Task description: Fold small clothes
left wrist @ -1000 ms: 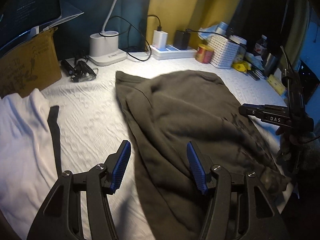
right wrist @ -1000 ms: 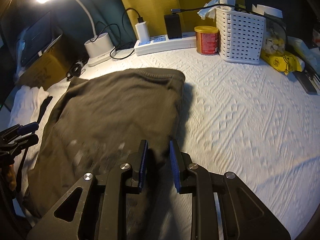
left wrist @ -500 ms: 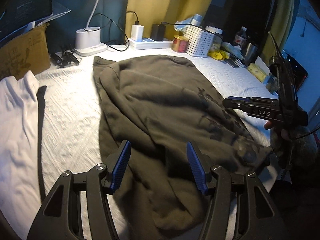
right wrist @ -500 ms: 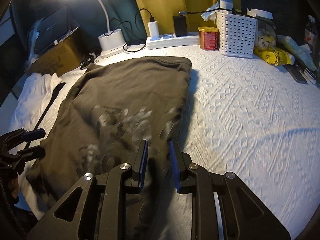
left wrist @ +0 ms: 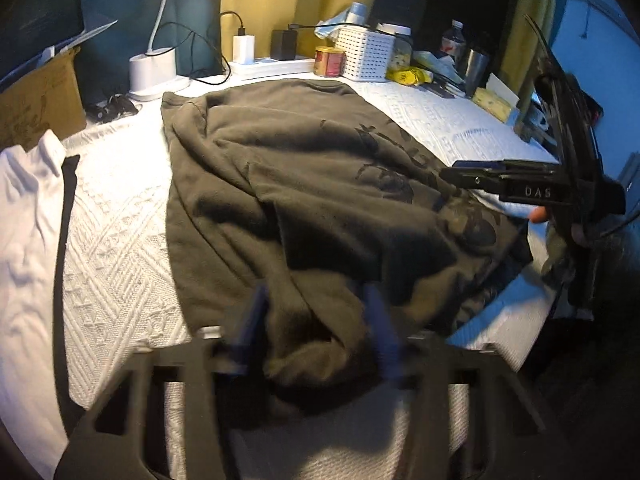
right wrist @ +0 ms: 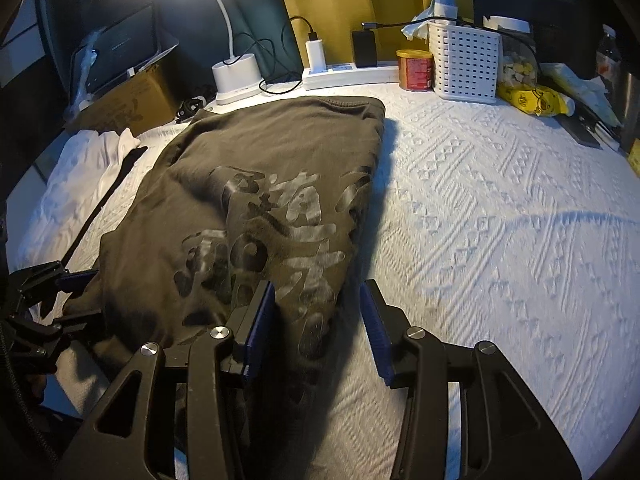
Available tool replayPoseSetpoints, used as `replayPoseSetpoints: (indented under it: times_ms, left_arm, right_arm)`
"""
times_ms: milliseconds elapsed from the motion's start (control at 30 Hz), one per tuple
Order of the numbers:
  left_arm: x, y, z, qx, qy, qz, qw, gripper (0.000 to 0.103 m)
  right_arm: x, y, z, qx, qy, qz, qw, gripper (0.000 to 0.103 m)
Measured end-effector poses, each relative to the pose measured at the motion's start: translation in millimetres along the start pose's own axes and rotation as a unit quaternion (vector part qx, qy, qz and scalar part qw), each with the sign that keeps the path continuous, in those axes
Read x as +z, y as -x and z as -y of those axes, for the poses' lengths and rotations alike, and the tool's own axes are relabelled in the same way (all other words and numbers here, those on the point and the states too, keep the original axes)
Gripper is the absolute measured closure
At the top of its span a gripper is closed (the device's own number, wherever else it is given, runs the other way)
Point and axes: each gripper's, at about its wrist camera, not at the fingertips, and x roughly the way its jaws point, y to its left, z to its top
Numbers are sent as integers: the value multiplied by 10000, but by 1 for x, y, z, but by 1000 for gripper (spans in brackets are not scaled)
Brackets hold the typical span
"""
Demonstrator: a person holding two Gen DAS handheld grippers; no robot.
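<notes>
On the far left, one cardboard box stands at the back edge of the white textured cover. In front of it lies one white garment with a dark strip along its side. Next come one lamp on a white base, then one power strip carrying two chargers, one white and one black. Right of these stand one red can and one white basket, with one yellow packet beside the basket.

One olive-brown garment, printed with grey characters, lies spread on the cover, running from the lamp base to the near edge, just beside the white garment.

The left gripper is at the garment's near left part. Its jaws have just been closing and a bunched fold of the cloth sits between them. The view is blurred, so whether the pads press on the cloth cannot be told.

The right gripper is at the near right corner. Its jaws have just been opening and stand moderately wide. The garment's corner lies between them, close against the left pad and clear of the right one.
</notes>
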Motion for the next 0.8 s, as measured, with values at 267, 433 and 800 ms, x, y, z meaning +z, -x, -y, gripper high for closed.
replayPoseSetpoints:
  times_ms: [267,433,800]
  left_arm:
    - [4,38,-13,165,36,273,9995,97]
    - [-3,43,-20,214,90,186,9996,98]
    - [-14,35,-23,143,282,28,9995,98]
  right_arm:
    - [-9,9,-4,15,28,-8,10000,56]
    - [-23,12,-15,149,136,-145,9997,56]
    - [-57,30,-27,35,182,-68,9998,58]
